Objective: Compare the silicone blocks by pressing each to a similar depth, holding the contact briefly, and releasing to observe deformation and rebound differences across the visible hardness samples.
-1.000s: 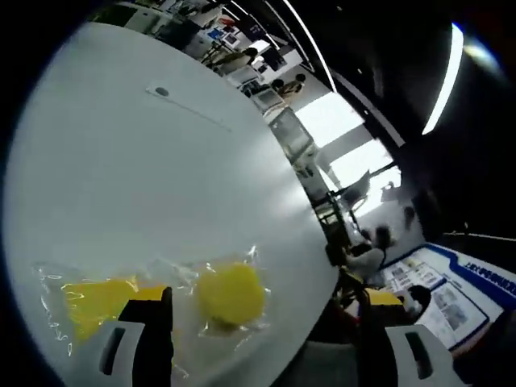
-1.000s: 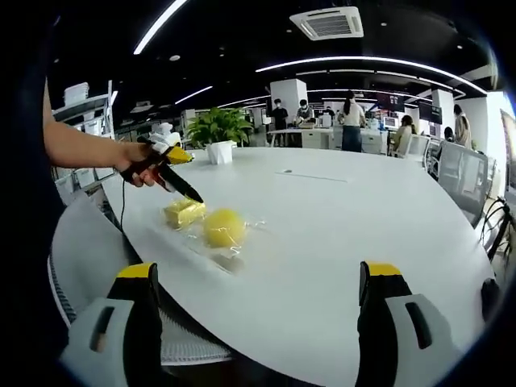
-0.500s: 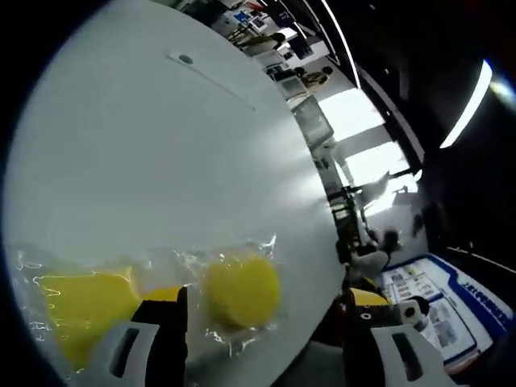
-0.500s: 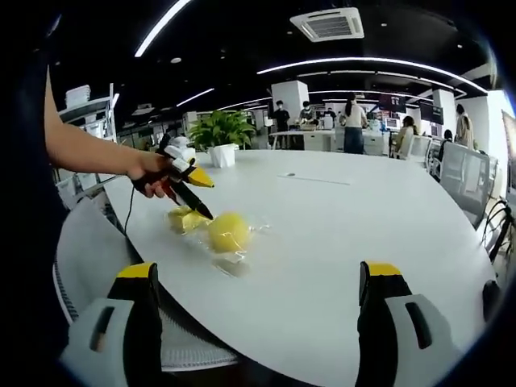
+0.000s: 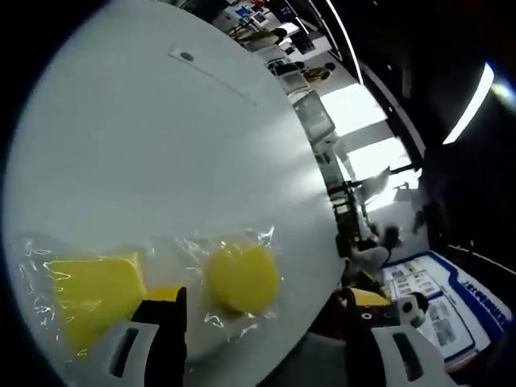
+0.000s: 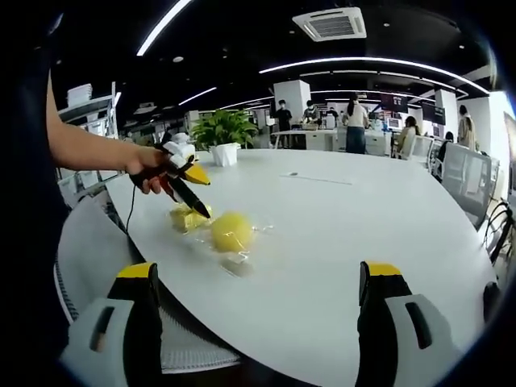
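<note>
Two yellow silicone blocks lie in clear plastic bags on the white round table (image 6: 347, 226). The square block (image 5: 89, 294) (image 6: 185, 218) is on the left, the round block (image 5: 242, 278) (image 6: 232, 231) beside it. My left gripper (image 5: 266, 322) is open; its left jaw's yellow tip rests on the bag between the two blocks. In the right gripper view a hand holds the left gripper (image 6: 184, 184), whose dark tip touches the square block's edge. My right gripper (image 6: 258, 298) hangs open over the near table edge, apart from the blocks, with nothing in it.
A potted plant (image 6: 222, 129) stands at the table's far left. Several people stand at desks (image 6: 351, 121) behind. A chair (image 6: 463, 173) sits at the right. A cable (image 6: 127, 222) hangs from the left gripper. The table edge (image 5: 322, 242) runs close to the round block.
The left gripper came down from above the square block to the bags between the blocks, then eased back slightly. The right gripper has stayed still.
</note>
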A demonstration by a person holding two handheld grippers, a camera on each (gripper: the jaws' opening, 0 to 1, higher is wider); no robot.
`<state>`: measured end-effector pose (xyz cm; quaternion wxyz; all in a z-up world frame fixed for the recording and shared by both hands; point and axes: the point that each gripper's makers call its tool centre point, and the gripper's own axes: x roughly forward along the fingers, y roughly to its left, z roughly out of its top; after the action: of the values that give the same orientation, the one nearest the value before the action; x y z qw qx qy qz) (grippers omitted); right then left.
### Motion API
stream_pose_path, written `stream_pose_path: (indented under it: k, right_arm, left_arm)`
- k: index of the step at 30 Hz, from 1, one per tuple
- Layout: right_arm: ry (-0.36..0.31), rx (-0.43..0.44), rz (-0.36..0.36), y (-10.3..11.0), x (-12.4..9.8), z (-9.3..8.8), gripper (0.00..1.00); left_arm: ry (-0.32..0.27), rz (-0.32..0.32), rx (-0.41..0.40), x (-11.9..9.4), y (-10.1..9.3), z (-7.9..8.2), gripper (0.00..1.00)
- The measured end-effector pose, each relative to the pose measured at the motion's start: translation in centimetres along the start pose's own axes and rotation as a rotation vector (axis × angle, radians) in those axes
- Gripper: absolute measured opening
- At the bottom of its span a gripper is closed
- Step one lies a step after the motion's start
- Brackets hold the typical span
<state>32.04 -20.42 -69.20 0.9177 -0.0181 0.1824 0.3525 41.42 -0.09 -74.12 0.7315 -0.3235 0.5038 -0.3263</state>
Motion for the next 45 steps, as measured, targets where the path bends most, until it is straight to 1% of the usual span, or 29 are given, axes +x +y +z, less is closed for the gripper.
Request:
stream_pose_path:
  k: [1, 3, 5, 7, 8, 10, 13, 15, 16, 17, 20, 23, 25, 27, 30, 32, 33, 35, 37, 39, 40, 41, 42, 45]
  right_arm:
    - [0.002, -0.002, 0.000, -0.1, 0.0, 0.0, 0.96]
    - [0.002, -0.004, -0.001, -0.2, 0.0, 0.2, 0.96]
    - [-0.003, -0.004, -0.003, -0.2, 0.0, 0.3, 0.96]
    - [-0.006, -0.001, -0.004, -0.2, 0.0, 0.3, 0.96]
    - [-0.005, 0.000, -0.005, -0.2, 0.0, 0.2, 0.96]
    - [0.001, 0.002, -0.002, 0.0, 0.0, 0.0, 0.96]
    - [0.001, 0.005, 0.000, 0.1, 0.1, -0.1, 0.96]
    - [-0.001, 0.005, 0.004, 0.3, 0.1, 0.0, 0.96]
    - [0.000, 0.003, 0.003, 0.3, 0.1, 0.0, 0.96]
    - [0.000, 0.002, 0.002, 0.3, 0.1, 0.0, 0.96]
    - [0.000, 0.004, -0.005, 0.0, 0.0, 0.0, 0.96]
    - [0.001, 0.008, -0.009, 0.0, -0.2, -0.1, 0.96]
    - [0.003, 0.009, -0.010, -0.1, -0.3, -0.2, 0.96]
    - [0.003, 0.013, -0.013, -0.1, -0.3, -0.3, 0.96]
    - [0.007, 0.017, -0.013, -0.1, -0.2, -0.4, 0.96]
    - [0.009, 0.015, -0.013, -0.1, -0.1, -0.5, 0.96]
    - [0.009, 0.015, -0.011, -0.1, -0.1, -0.5, 0.96]
    - [0.012, 0.016, -0.009, -0.1, 0.0, -0.6, 0.96]
    - [0.013, 0.015, -0.008, -0.2, 0.0, -0.6, 0.96]
    - [0.012, 0.016, -0.007, -0.2, 0.1, -0.5, 0.96]
    - [0.012, 0.015, -0.007, -0.2, 0.1, -0.5, 0.96]
    - [0.011, 0.014, -0.006, -0.3, 0.1, -0.5, 0.96]
    - [0.011, 0.015, -0.006, -0.3, 0.1, -0.4, 0.96]
    - [0.009, 0.017, -0.007, -0.3, 0.1, -0.4, 0.96]
  left_arm:
    - [0.003, 0.002, -0.011, 0.2, 0.0, 0.0, 0.81]
    - [0.008, 0.009, -0.014, 0.5, -0.4, -0.2, 0.85]
    - [0.010, 0.024, 0.013, 0.4, -0.9, -0.3, 0.89]
    - [0.024, 0.029, 0.021, 0.4, -0.7, -0.6, 0.89]
    - [0.033, 0.032, 0.014, 0.6, -0.3, -0.6, 0.89]
    - [0.035, 0.022, -0.010, 0.7, -0.2, -0.6, 0.88]
    - [0.031, 0.007, -0.016, 1.4, -0.4, -0.4, 0.91]
    - [0.029, 0.008, -0.013, 1.6, -0.3, -0.3, 0.89]
    - [0.016, 0.026, -0.008, 1.7, -0.1, -0.1, 0.87]
    - [0.026, 0.039, -0.016, 1.9, 0.2, -0.3, 0.85]
    - [0.030, 0.030, -0.022, 2.4, 0.2, -0.4, 0.81]
    - [0.036, 0.033, -0.016, 2.8, 0.3, -0.7, 0.80]
    - [0.031, 0.029, -0.015, 2.8, 0.4, -0.8, 0.79]
    - [0.023, 0.034, -0.028, 3.0, 0.9, -0.8, 0.76]
    - [0.020, 0.035, -0.028, 3.0, 0.7, -0.8, 0.74]
    - [0.025, 0.033, 0.001, 3.1, 0.8, -0.9, 0.73]
    - [0.013, 0.033, 0.043, 3.1, 0.9, -0.8, 0.72]
    - [0.018, 0.042, 0.016, 3.2, 1.1, -1.0, 0.70]
    - [0.007, 0.033, -0.001, 3.3, 0.9, -0.8, 0.69]
    - [0.016, 0.063, -0.016, 3.2, 1.2, -0.9, 0.66]
    - [0.019, 0.067, -0.027, 3.2, 1.3, -0.9, 0.65]
    - [0.014, 0.064, -0.060, 3.2, 1.2, -0.8, 0.65]
    - [-0.013, 0.047, -0.064, 3.2, 0.9, -0.5, 0.65]
    - [0.010, 0.036, -0.063, 3.5, 0.6, -1.2, 0.67]
